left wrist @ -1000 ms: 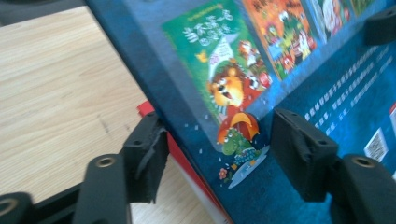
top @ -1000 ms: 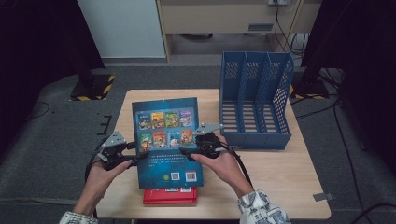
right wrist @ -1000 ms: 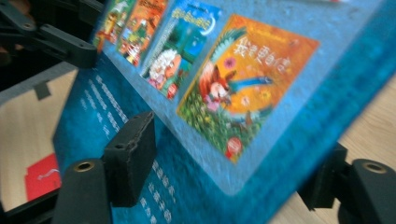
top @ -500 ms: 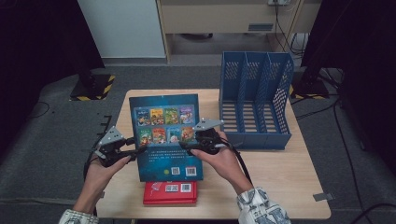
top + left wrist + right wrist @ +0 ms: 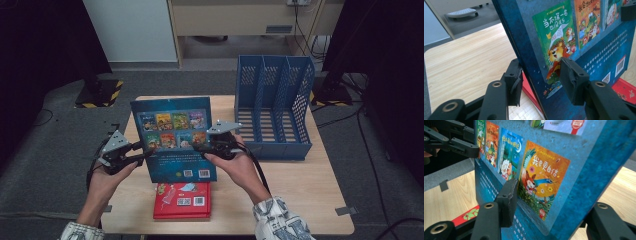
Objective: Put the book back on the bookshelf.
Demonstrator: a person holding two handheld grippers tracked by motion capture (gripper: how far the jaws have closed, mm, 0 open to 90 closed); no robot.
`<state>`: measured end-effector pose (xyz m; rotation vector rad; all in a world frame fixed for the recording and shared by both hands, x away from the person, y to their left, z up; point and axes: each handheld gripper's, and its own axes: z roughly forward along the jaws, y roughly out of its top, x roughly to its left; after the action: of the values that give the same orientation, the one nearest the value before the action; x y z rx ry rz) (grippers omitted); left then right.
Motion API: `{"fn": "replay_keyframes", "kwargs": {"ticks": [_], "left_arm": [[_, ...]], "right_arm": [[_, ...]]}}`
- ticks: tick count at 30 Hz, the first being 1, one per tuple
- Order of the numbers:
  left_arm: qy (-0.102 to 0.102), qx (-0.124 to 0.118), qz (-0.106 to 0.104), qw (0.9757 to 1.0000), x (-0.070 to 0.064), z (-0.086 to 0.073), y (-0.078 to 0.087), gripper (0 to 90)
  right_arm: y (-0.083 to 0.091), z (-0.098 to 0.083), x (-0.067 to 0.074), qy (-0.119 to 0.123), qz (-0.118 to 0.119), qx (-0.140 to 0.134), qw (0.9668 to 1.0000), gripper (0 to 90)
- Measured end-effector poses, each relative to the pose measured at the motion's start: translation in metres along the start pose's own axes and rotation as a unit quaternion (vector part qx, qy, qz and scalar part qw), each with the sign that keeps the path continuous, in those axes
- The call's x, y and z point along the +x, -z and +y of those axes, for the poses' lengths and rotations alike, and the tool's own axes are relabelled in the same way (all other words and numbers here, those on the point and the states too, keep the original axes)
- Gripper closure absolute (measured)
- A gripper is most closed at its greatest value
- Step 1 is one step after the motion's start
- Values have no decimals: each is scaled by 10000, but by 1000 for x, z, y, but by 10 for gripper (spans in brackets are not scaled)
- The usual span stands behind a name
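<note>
I see a blue file rack (image 5: 272,112) with 3 slots at the far right of the tabletop (image 5: 310,185); its slots look bare. I hold a blue book (image 5: 175,137) upright above the tabletop's middle. My left hand-held gripper (image 5: 145,154) is clamped on the book's left edge, its jaws just closing. My right hand-held gripper (image 5: 197,147) grips the right edge, its jaws closing too. A red book (image 5: 182,201) lies flat near the front edge. Bare wood lies open right of my hands.
</note>
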<state>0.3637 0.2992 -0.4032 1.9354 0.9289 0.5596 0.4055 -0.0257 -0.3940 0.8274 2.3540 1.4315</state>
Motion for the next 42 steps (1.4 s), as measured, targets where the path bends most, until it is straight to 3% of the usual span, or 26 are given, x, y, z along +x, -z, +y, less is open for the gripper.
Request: {"fn": "replay_keyframes", "kwargs": {"ticks": [19, 28, 31, 35, 36, 42], "left_arm": [[-196, -130, 158, 9996, 0, 8, 5, 537], [-262, -147, 47, 9995, -2, 5, 9, 518], [-288, -175, -36, 9994, -3, 3, 8, 474], [-371, -162, 78, 9991, -4, 2, 4, 450], [-324, -167, 146, 9992, -5, 3, 3, 485], [-281, -192, 241, 9991, -4, 4, 0, 495]], "right_arm": [[6, 6, 4, 120, 39, -182, 9998, 546], [14, 5, 9, 240, 176, -276, 9992, 576], [16, 4, 11, 288, 262, -298, 9988, 598], [17, 3, 11, 317, 273, -299, 9987, 610], [17, 4, 10, 321, 266, -295, 9987, 610], [14, 6, 7, 288, 254, -291, 9988, 607]]}}
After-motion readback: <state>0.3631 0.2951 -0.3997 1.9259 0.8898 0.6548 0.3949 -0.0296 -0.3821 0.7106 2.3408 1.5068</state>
